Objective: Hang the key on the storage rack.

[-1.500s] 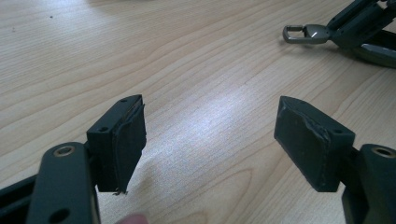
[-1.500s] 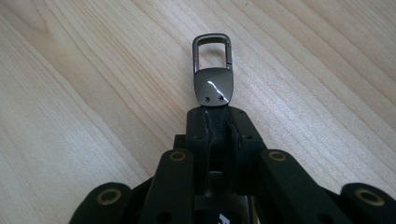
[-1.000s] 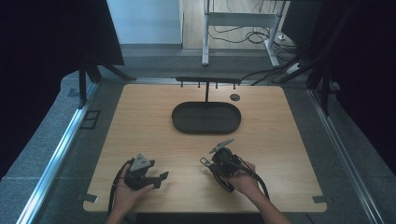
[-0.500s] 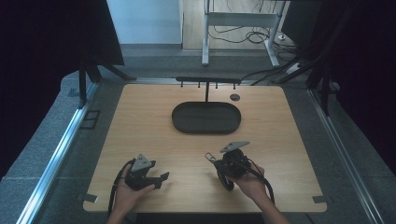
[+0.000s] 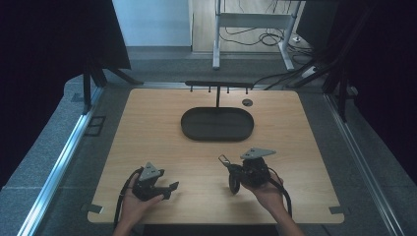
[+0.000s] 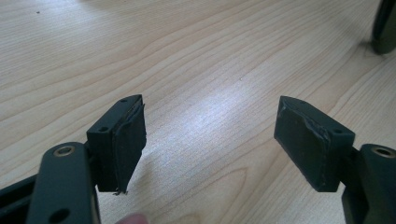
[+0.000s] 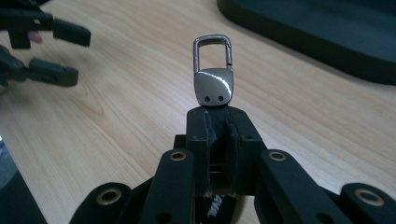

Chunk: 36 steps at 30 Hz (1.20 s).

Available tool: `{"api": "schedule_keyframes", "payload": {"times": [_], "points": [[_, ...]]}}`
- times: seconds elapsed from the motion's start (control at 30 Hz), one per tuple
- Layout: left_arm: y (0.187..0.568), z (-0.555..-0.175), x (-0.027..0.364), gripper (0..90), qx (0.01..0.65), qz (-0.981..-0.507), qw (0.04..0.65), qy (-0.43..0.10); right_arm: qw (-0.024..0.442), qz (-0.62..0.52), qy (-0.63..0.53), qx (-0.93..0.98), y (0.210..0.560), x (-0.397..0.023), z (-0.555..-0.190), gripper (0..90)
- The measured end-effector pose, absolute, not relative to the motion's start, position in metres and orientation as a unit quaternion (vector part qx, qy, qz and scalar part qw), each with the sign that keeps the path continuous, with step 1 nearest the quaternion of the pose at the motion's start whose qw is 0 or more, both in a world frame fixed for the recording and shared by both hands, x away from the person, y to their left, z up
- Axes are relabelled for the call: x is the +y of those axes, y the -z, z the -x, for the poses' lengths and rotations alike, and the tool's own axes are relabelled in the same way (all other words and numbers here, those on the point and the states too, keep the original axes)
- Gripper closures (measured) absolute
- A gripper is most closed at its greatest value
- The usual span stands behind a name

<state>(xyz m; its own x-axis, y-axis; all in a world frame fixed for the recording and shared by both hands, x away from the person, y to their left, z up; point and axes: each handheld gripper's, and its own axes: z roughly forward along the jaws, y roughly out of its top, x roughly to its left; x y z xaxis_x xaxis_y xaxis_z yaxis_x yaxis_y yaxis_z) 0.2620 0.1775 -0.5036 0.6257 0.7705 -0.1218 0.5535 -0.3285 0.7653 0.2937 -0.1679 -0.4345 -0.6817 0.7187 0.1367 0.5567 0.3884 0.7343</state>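
Note:
My right gripper (image 7: 218,116) is shut on a keychain (image 7: 213,70), a black strap with a silver metal clasp that sticks out past the closed jaws. In the high view the right gripper (image 5: 232,168) is held just above the table's front right, pointing left, and the keychain (image 5: 224,160) juts from its tip. My left gripper (image 6: 210,135) stands open over bare wood with nothing between its pads. It rests at the front left in the high view (image 5: 169,191). The right gripper view shows the left gripper (image 7: 56,51) farther off at the upper left.
A black oval tray (image 5: 189,129) lies at the table's middle, also seen as a tray (image 7: 317,32) in the right gripper view. Behind it stands a low black rack with hooks (image 5: 219,84). A small round grommet (image 5: 247,102) sits at the back right.
My right gripper has moved to the right and lifted a little, keeping the keychain in its jaws. The left gripper has stayed where it was.

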Motion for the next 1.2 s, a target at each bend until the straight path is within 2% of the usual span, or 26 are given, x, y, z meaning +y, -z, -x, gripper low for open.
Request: {"api": "schedule_keyframes", "payload": {"times": [1.2], "points": [[0.505, -0.262, 0.176, 25.4, 0.41, -0.806, 0.406, -0.133, 0.146, -0.384, -0.449, 0.793, 0.413, -0.18, -0.299, 80.8]]}}
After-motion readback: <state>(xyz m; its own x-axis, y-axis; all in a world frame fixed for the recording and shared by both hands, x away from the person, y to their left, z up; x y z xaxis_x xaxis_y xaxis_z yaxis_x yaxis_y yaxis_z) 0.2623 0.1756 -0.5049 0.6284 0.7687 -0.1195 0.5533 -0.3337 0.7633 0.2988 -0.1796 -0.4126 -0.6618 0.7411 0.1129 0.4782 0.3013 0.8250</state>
